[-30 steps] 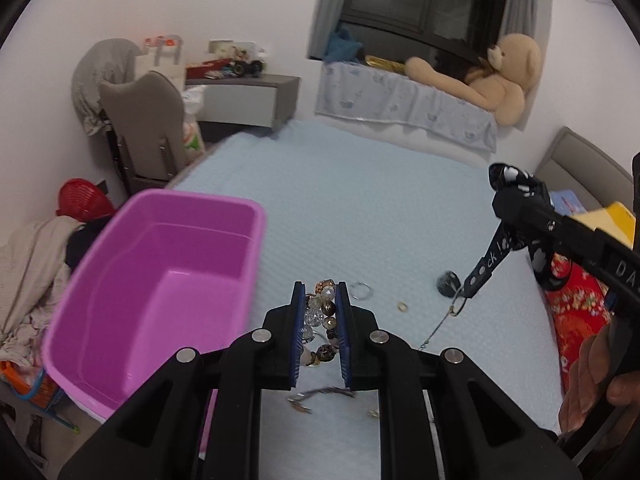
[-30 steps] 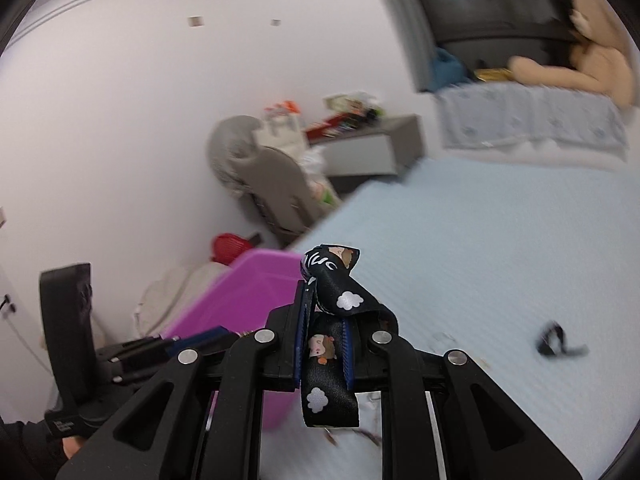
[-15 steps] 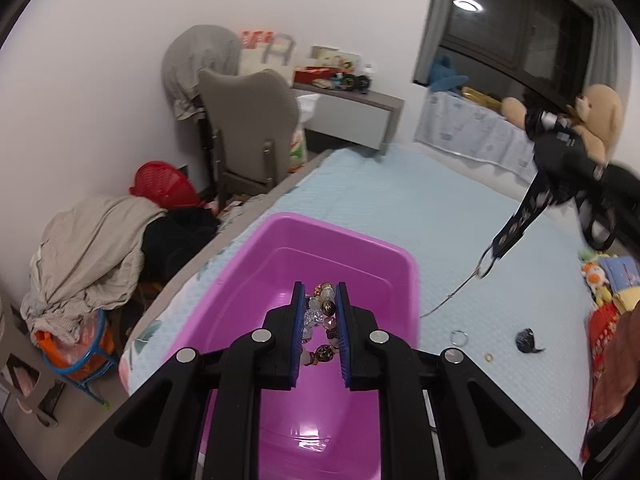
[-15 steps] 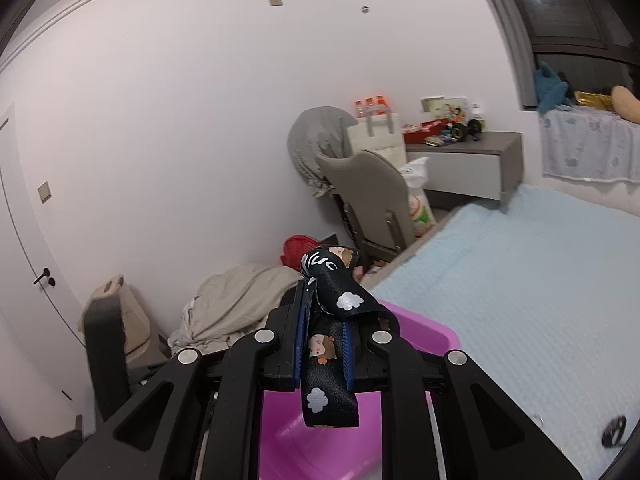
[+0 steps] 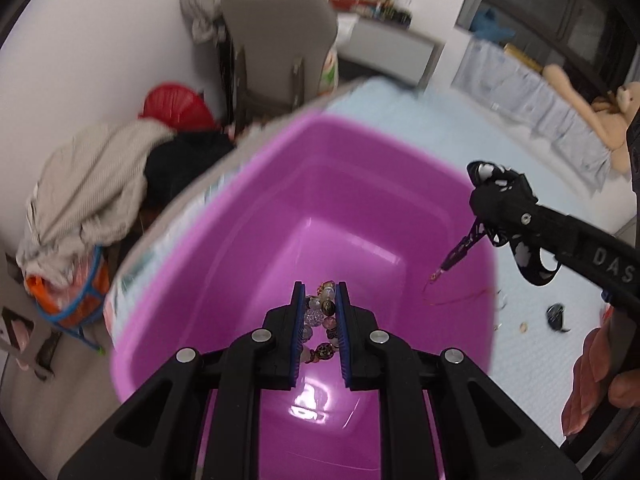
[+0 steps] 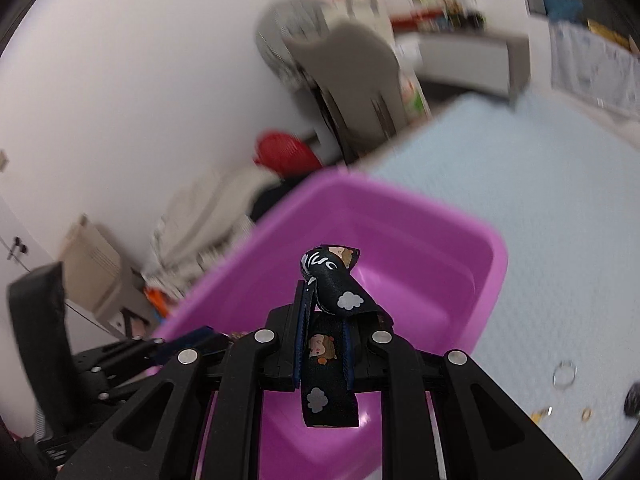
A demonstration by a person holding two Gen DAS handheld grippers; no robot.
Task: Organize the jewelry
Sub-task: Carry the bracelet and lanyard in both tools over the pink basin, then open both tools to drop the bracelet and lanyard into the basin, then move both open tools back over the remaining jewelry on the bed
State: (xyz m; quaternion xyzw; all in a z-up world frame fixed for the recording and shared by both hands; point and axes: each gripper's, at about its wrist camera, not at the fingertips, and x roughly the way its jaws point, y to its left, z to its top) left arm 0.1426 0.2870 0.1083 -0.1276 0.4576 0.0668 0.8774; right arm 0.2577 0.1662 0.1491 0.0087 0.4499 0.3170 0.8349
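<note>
My left gripper is shut on a beaded bracelet and holds it over the inside of the purple plastic tub. My right gripper is shut on a black cartoon-print lanyard, also above the tub. In the left wrist view the right gripper is at the tub's right rim, and the lanyard's strap and metal clip hang down into the tub.
The tub stands on a light blue bed. A ring, a small gold ring and a dark item lie on the bed right of the tub. A chair, a clothes pile and a red basket are beyond the bed edge.
Both grippers have moved left from the bed's jewelry to above the tub and lowered toward it. The lanyard's hanging end now dangles inside the tub. Both grips are unchanged.
</note>
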